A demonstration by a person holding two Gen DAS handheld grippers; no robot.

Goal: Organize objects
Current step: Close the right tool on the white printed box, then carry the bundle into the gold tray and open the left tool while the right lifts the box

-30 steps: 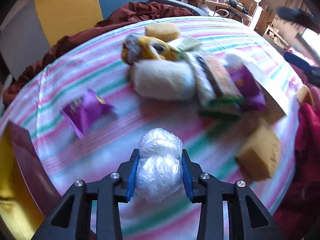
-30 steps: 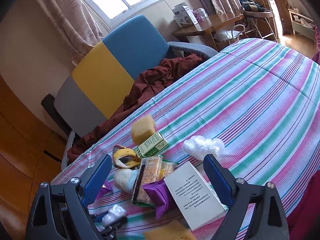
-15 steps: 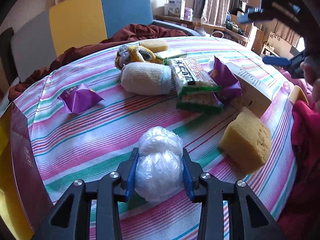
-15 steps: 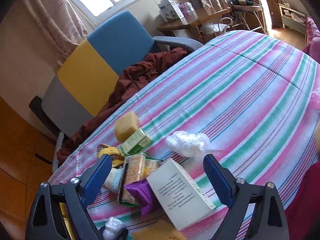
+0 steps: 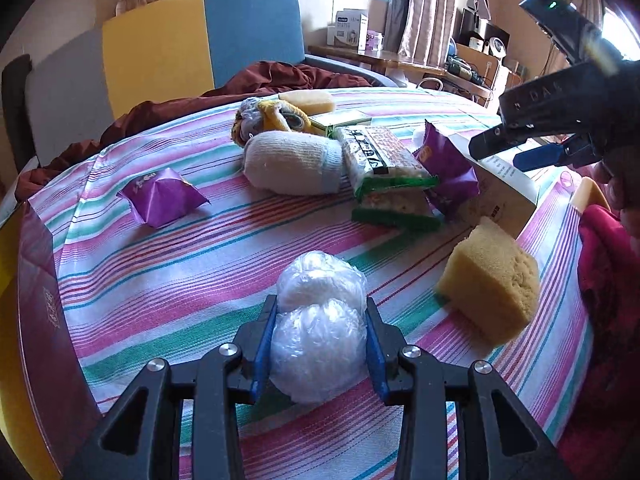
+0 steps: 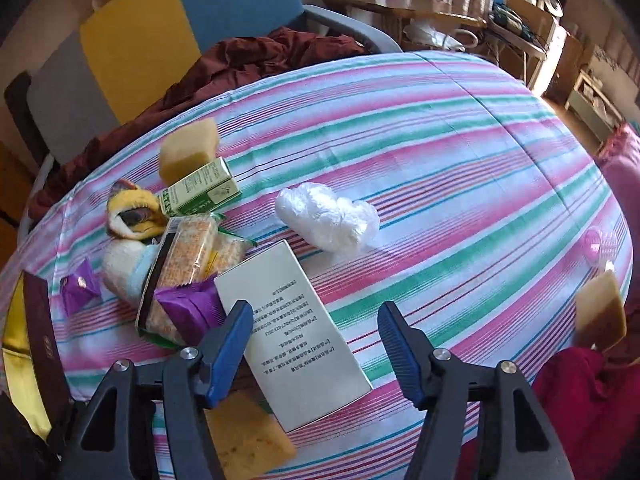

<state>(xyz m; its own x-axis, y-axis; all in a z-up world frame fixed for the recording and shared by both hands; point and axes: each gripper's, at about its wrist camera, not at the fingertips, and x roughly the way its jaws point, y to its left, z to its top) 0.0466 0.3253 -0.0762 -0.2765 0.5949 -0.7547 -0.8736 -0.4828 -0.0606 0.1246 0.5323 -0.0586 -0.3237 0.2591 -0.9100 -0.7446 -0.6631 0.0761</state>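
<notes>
Left gripper [image 5: 318, 344] is clamped on a crumpled clear-plastic bundle [image 5: 318, 332], blue pads pressed against both its sides, held over the pink-, green- and white-striped bedsheet [image 5: 180, 280]. Landmark: flat white printed cardboard box [image 6: 292, 332] lying on the sheet. Right gripper [image 6: 316, 344] hangs above the box's near end with jaws closing, about half wide; the box's corner and bare sheet show in the gap, pads touching nothing. A purple foil snack packet [image 6: 188, 308] touches the box's left edge, with a cracker pack in clear and green wrap [image 6: 180, 264] just beyond it. A rolled white sock [image 5: 292, 164] lies further left of the box. A second loose clear-plastic bundle [image 6: 328, 220] rests just beyond the box's far end. A yellow sponge block [image 6: 244, 436] sits at the box's near left corner.
</notes>
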